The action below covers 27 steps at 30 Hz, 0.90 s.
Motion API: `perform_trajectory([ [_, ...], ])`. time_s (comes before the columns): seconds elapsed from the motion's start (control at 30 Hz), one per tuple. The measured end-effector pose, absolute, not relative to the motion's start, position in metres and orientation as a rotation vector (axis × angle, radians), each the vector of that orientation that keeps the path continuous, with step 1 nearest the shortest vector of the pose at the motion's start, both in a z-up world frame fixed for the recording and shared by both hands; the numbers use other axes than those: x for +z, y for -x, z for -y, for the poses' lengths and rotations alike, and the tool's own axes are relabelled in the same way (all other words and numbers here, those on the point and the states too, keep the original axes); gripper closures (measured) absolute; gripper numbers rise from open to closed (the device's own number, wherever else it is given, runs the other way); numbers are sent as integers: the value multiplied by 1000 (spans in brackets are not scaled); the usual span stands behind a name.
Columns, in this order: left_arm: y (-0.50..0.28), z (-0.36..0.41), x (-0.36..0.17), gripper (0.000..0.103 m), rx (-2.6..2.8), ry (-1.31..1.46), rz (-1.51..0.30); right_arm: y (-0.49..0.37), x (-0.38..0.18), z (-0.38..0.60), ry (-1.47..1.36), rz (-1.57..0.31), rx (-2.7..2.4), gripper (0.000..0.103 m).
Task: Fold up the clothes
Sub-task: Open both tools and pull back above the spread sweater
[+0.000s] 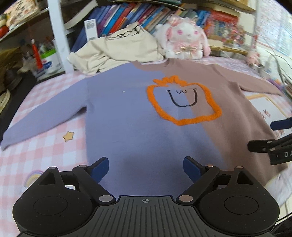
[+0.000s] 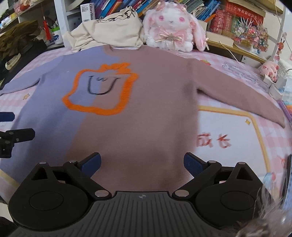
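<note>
- Now the left gripper (image 1: 145, 168) has its blue-padded jaws spread wide, with nothing between them, over the purple lower part of the sweater (image 1: 146, 113).
- Likewise the right gripper (image 2: 142, 164) has its jaws wide apart and empty, over the brown lower part of the same sweater.
- Ahead of both tools the sweater lies flat and face up on a pink checked bedsheet (image 1: 54, 145), its neck on the far side and its hem nearest the jaws.
- Its left half is purple and its right half brown, with an orange fuzzy outline (image 1: 184, 102) around a drawn face across the seam, ahead of the left tool and slightly to its right.
- The purple sleeve (image 1: 42, 124) stretches out to the left of the left tool; the brown sleeve (image 2: 246, 98) stretches out to the right of the right tool.
- Beyond the neck, a crumpled cream garment (image 2: 109, 34) lies touching the sweater's far edge.
- Just right of that garment sits a white and pink plush rabbit (image 2: 171, 27).
- Behind them, a shelf of books (image 1: 146, 16) runs along the far side.
- From the left wrist view, the right tool shows at the right edge; from the right wrist view, the left tool shows at the left edge.
</note>
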State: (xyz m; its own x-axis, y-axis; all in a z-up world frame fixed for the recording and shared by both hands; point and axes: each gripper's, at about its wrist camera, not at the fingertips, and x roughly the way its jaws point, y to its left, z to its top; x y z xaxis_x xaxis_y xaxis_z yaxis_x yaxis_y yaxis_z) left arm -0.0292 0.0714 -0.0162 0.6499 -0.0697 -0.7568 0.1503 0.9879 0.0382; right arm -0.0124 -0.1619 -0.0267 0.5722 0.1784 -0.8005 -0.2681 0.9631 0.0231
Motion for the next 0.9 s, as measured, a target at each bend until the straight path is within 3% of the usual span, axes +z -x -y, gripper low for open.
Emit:
perform_trajectory([
  [0.37, 36, -138, -21, 10, -194, -62, -851, 41, -20, 88, 165, -919, 199, 4],
  [0.9, 22, -230, -26, 10, 47, 118, -792, 6, -11, 41, 124, -831, 220, 0],
])
